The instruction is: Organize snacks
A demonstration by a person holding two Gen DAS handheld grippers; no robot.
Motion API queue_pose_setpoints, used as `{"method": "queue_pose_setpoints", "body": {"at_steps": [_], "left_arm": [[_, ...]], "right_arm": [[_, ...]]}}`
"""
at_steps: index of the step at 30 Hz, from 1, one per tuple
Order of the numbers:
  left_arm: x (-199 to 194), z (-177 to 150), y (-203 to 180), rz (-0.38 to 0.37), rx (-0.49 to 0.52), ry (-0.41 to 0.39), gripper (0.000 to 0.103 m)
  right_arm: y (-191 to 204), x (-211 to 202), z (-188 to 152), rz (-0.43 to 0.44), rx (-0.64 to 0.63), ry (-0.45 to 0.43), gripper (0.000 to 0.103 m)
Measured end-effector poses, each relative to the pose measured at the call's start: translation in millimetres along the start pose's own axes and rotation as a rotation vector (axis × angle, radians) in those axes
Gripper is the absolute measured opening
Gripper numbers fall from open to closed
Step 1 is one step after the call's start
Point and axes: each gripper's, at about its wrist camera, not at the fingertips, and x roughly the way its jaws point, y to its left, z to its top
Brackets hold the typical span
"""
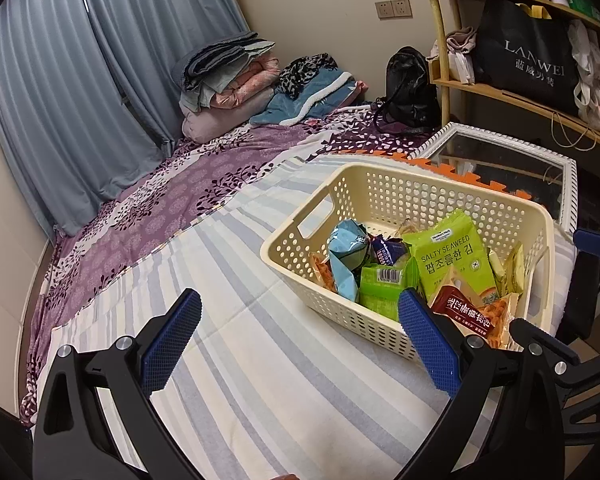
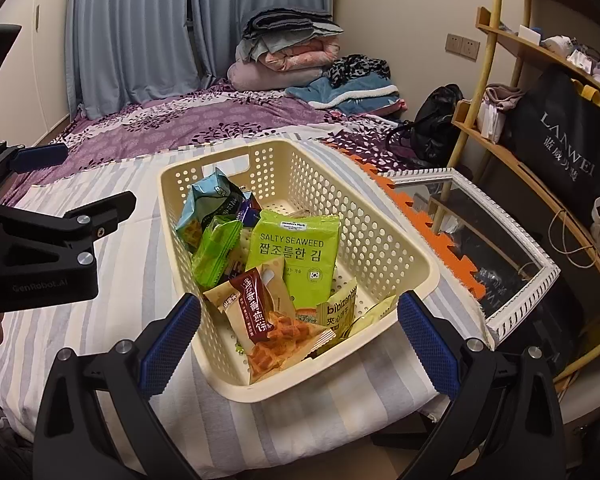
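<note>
Cream perforated basket [image 2: 384,240] sits on the striped sheet [image 1: 260,360] of the bed, near the bed's edge beside a white-framed glass panel [image 2: 532,280]. All snack packets in view lie inside the basket; none shows loose on the sheet in either view. Contents piled toward one side: green seaweed pack [image 2: 296,256] leaning upright, blue bag [image 2: 212,204] at the handle end, small green packet [image 2: 216,252], brown-labelled waffle packet [image 2: 268,320] on top near the front wall, yellow sandwich-cracker packet [image 2: 340,308] next to it.

Left hand-held gripper [image 1: 300,336]: fingers spread wide, nothing between them, hovering over the sheet with one pad at the basket's near wall. Right hand-held gripper [image 2: 300,336]: likewise spread and empty, straddling the basket's front end from above.

Judgement: this layout fits either snacks already gathered into the basket, or a jumbled basket awaiting sorting out; frames do not settle which.

Handling notes, whichever applies:
- Packets are thin crinkly film; pinch at a sealed edge or corner, not the puffed middle, to avoid crushing the contents.
- Overlapping packets: take the topmost one so neighbours are not dragged.
- The basket is light and close to the bed edge; steady its rim with the free gripper when lifting from it.
- The soft bed gives under pressure; avoid pressing down on it.
</note>
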Motion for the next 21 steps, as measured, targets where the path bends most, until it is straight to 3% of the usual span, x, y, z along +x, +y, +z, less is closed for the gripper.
{"method": "queue_pose_setpoints", "body": {"at_steps": [21], "left_arm": [[5.1,-3.7,-9.0,-0.009,0.038,0.016,0.1]], "right_arm": [[-2.8,3.2,-6.2,0.002,0.014,0.004,0.098]]}}
